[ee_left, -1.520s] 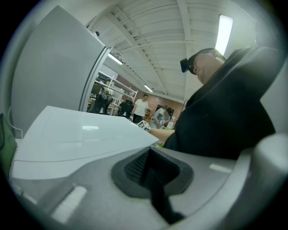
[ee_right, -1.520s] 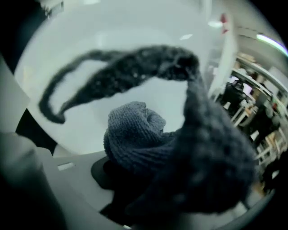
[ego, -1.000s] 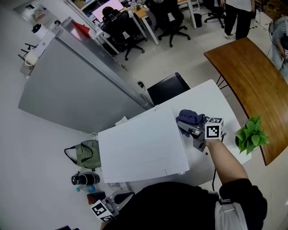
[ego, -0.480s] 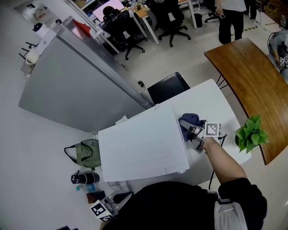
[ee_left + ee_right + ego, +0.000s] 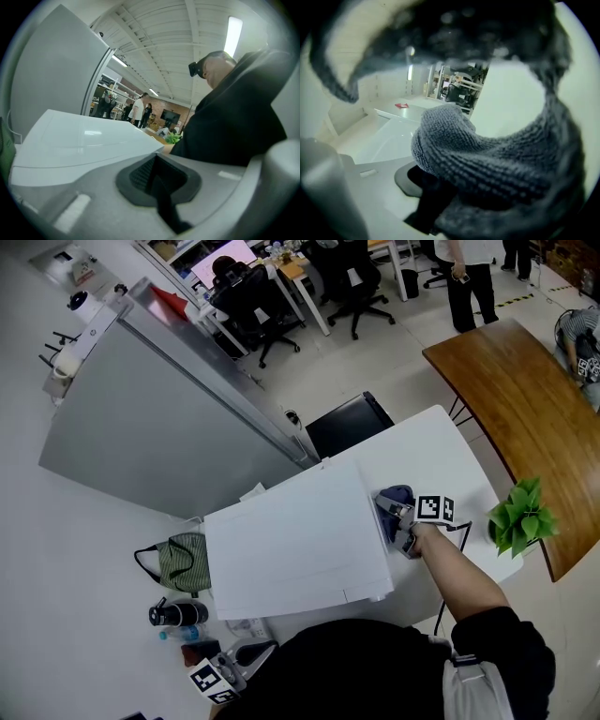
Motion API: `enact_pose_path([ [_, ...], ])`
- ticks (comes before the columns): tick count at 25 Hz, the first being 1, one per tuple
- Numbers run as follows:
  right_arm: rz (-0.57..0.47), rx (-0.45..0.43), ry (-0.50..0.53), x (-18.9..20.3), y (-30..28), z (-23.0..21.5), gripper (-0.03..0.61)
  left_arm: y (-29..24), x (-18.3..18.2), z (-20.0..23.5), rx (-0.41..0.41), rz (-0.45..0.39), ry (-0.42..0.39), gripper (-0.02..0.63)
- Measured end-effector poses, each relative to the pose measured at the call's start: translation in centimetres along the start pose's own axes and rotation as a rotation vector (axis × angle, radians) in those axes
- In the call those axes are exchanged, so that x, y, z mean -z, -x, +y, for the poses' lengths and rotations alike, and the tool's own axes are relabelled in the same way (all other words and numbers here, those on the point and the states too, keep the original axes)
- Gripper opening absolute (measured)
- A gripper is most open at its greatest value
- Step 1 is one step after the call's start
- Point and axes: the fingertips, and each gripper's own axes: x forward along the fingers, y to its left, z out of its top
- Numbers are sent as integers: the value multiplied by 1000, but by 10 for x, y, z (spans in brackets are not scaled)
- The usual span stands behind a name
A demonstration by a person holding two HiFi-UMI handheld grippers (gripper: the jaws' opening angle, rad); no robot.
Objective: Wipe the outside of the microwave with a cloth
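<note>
The microwave is a white box on the white table, seen from above. My right gripper is at its right side, shut on a dark blue cloth that presses against that side wall. In the right gripper view the knitted cloth fills most of the picture and hides the jaws. My left gripper is low at the left, close to the person's body and away from the cloth. In the left gripper view its pads are together with nothing between them, and the microwave top lies ahead.
A green striped bag and a black bottle lie left of the microwave. A potted plant stands at the table's right edge, a brown table beyond. A grey partition runs behind; people stand far off.
My right gripper has moved with the cloth a little nearer and leftward, closer against the microwave's right side. The left gripper has stayed put.
</note>
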Motion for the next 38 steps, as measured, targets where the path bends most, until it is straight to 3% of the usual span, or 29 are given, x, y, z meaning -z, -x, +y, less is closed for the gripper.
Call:
enact_pose_path([
  [3, -27, -26, -12, -2, 7, 9, 145, -2, 1, -1, 7, 3, 4, 3],
  [7, -170, -303, -77, -22, 40, 97, 144, -1, 1, 1, 4, 2, 8, 3],
  [9, -175, -455, -59, -20, 56, 142, 144, -1, 1, 2, 5, 6, 9, 3],
  [11, -154, -550, -34, -10, 65, 167, 144, -2, 2, 2, 11, 8, 10, 3],
  [13, -128, -541, -16, 0, 67, 165, 144, -4, 1, 2, 16, 11, 10, 3],
  [20, -63, -251, -46, 36, 55, 70, 144, -7, 1, 1, 32, 17, 12, 3],
  [24, -49, -180, -37, 41, 49, 41, 147, -8, 1, 0, 31, 20, 9, 3],
  [29, 3, -23, -102, 57, 48, -5, 146, -7, 1, -1, 23, 15, 4, 3],
  [31, -10, -48, -119, 58, 52, 3, 146, -8, 0, -2, 26, 15, 0, 3],
  [33, -63, -135, -144, 51, 63, 36, 146, -9, -1, -3, 33, 16, -4, 3],
  [38, -145, -479, -55, 34, 93, 155, 146, -16, -3, -6, 69, 23, -13, 3],
])
